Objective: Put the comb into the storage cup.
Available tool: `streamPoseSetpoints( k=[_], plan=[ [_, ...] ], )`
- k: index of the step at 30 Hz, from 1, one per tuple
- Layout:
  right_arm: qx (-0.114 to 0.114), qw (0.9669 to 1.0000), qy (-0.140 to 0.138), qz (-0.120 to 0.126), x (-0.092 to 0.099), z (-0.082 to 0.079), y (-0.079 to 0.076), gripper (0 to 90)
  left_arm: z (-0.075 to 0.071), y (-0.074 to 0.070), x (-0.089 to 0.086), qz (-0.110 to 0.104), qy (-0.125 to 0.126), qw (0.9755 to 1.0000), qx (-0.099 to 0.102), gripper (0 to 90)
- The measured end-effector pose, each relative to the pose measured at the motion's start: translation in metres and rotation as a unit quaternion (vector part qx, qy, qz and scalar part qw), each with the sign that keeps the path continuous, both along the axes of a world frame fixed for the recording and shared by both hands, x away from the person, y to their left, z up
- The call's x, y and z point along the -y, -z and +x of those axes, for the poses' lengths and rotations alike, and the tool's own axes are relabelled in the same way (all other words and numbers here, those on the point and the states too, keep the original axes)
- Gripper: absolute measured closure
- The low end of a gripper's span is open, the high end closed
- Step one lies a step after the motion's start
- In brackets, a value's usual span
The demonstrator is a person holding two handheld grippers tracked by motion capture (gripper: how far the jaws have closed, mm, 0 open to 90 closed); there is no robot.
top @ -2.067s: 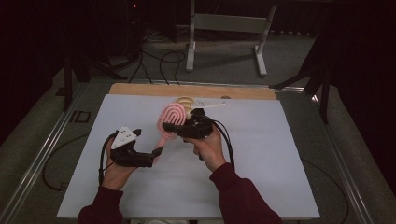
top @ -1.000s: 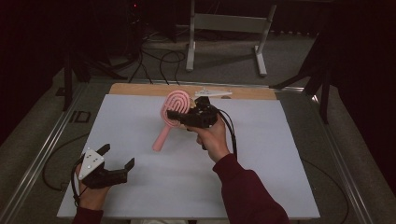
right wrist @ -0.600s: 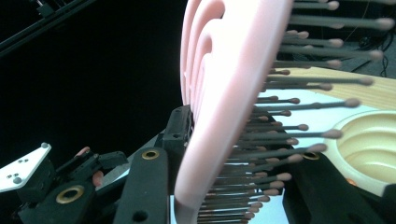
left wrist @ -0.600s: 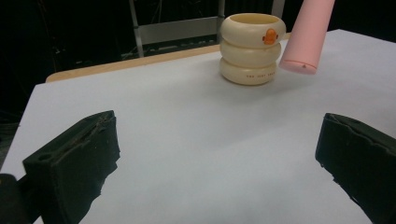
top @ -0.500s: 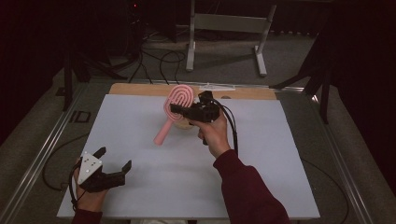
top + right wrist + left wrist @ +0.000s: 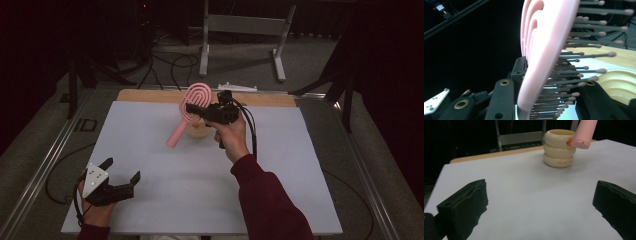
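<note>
while right gripper (image 6: 192, 109) clamps pink hairbrush (image 6: 192, 102) above cream ringed holder (image 6: 559, 148), left gripper (image 6: 121, 171) rests wide open, empty.

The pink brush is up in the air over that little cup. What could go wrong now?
The right gripper pinches the pink brush by its head, bristles against one jaw, so it might slip or twist. Its handle tip hangs just by the rim of the cream holder, so it could miss the hole or tip the holder over. The left gripper is open and far off, steadying nothing.
</note>
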State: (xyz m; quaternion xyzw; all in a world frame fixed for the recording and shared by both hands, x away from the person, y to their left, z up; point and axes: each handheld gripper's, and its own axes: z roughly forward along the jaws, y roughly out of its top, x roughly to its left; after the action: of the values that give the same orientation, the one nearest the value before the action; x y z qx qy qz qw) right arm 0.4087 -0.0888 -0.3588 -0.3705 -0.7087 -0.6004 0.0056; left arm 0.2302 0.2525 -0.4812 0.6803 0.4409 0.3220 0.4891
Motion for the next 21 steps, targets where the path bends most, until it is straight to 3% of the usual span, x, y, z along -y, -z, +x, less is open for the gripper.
streamPoseSetpoints(
  k=[21],
  plan=[
    [0.000, 0.9997, 0.025, 0.000, 0.003, 0.013, -0.008, 63.8, 0.001, 0.001, 0.001, 0.004, 0.005, 1.0000, -0.001, 0.3]
  ],
)
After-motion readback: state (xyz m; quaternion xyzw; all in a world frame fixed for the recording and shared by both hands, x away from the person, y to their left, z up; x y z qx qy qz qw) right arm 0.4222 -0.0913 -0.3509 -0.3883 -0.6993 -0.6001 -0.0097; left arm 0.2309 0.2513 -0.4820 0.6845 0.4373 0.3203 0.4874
